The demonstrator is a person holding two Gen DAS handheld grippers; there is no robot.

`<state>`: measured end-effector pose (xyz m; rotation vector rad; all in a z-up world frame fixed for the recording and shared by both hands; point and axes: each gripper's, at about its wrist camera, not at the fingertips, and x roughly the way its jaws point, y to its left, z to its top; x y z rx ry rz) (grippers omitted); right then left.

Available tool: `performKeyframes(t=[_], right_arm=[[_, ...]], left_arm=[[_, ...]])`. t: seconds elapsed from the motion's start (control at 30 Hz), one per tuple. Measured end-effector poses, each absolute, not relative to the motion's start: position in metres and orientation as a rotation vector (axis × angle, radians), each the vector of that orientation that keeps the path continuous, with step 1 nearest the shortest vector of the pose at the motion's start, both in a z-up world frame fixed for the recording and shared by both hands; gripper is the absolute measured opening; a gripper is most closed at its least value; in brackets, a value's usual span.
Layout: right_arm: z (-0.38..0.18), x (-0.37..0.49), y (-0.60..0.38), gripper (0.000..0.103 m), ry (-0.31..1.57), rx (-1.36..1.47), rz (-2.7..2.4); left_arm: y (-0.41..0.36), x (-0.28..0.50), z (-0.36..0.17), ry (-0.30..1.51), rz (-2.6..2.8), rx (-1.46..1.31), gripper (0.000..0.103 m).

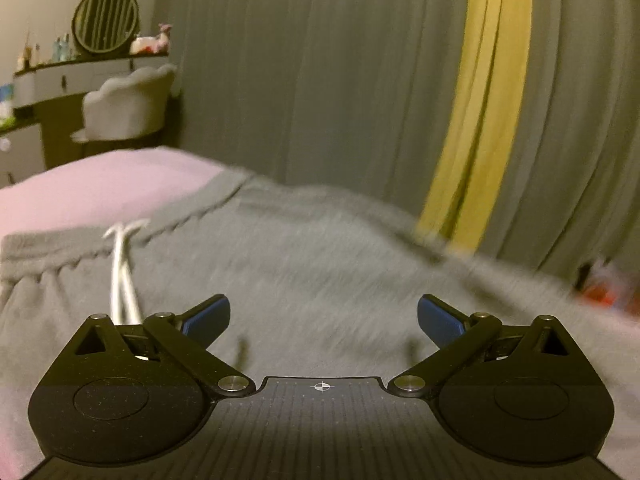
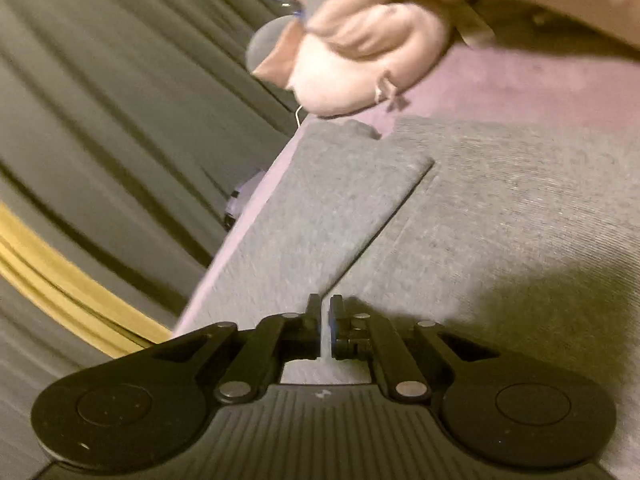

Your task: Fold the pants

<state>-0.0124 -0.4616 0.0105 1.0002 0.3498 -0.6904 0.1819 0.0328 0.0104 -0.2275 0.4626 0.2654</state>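
Grey pants lie spread on a pink bed cover, waistband at the left with a white drawstring. My left gripper hovers just above the pants, open, its blue pads wide apart with nothing between them. In the right wrist view a grey pants leg lies folded over the rest of the pants, near the bed's edge. My right gripper is shut, and a thin edge of that leg's fabric runs into its tips.
Grey curtains with a yellow strip hang behind the bed. A dressing table with a round mirror and a white chair stand at the back left. A pale pink plush toy lies on the bed beyond the pants.
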Motion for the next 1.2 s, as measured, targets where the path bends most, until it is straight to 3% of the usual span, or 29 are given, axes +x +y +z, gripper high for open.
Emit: performKeyframes(t=[0.1,0.13,0.17,0.27,0.33,0.43,0.53,0.6,0.63,0.67,0.73,0.77,0.8,0.93,1.0,1.2], right_arm=[[0.002,-0.006,-0.481,0.015,0.337,1.120,-0.620],[-0.003,-0.002,-0.483,0.030,0.341,1.149,-0.611],[-0.005,0.001,-0.484,0.038,0.325,1.162,-0.593],[-0.008,0.011,-0.485,0.042,0.318,1.161,-0.578],[-0.009,0.017,-0.486,0.042,0.325,1.158,-0.567],[-0.009,0.025,-0.489,0.042,0.326,1.157,-0.567],[-0.009,0.028,-0.490,0.039,0.330,1.140,-0.565],[-0.011,0.030,-0.490,0.025,0.340,1.114,-0.570],[-0.013,0.028,-0.495,0.008,0.346,1.109,-0.574],[-0.016,0.027,-0.496,0.006,0.360,1.111,-0.581],[-0.018,0.026,-0.497,0.007,0.341,1.133,-0.576],[-0.018,0.026,-0.497,0.008,0.337,1.146,-0.579],[-0.018,0.024,-0.497,0.009,0.334,1.155,-0.579],[-0.018,0.030,-0.501,0.011,0.355,1.194,-0.577],[-0.009,0.032,-0.505,0.005,0.384,1.207,-0.571],[0.077,-0.010,-0.487,0.004,0.190,1.106,-0.538]], left_arm=[[0.034,0.204,0.036,0.448,0.093,-0.278,0.103],[0.034,0.218,0.041,0.475,0.040,-0.282,0.103],[0.036,0.238,0.044,0.504,-0.008,-0.302,0.103],[0.048,0.301,0.042,0.647,-0.058,-0.411,0.100],[0.059,0.341,0.033,0.749,-0.075,-0.525,0.077],[0.066,0.378,0.016,0.842,-0.037,-0.600,0.070],[0.060,0.403,0.004,0.874,0.009,-0.495,0.067],[0.057,0.417,-0.005,0.900,0.018,-0.461,0.066],[0.056,0.421,-0.008,0.918,0.014,-0.467,0.065],[0.055,0.425,-0.009,0.928,0.014,-0.479,0.063],[0.054,0.432,-0.007,0.933,0.007,-0.499,0.034],[0.054,0.435,-0.007,0.948,0.008,-0.503,0.025],[0.053,0.437,-0.006,0.966,0.016,-0.494,0.011],[0.055,0.417,0.009,0.916,0.011,-0.445,0.007],[0.058,0.399,0.026,0.853,-0.015,-0.426,0.007],[0.100,0.283,0.102,0.592,-0.150,-0.525,0.007]])
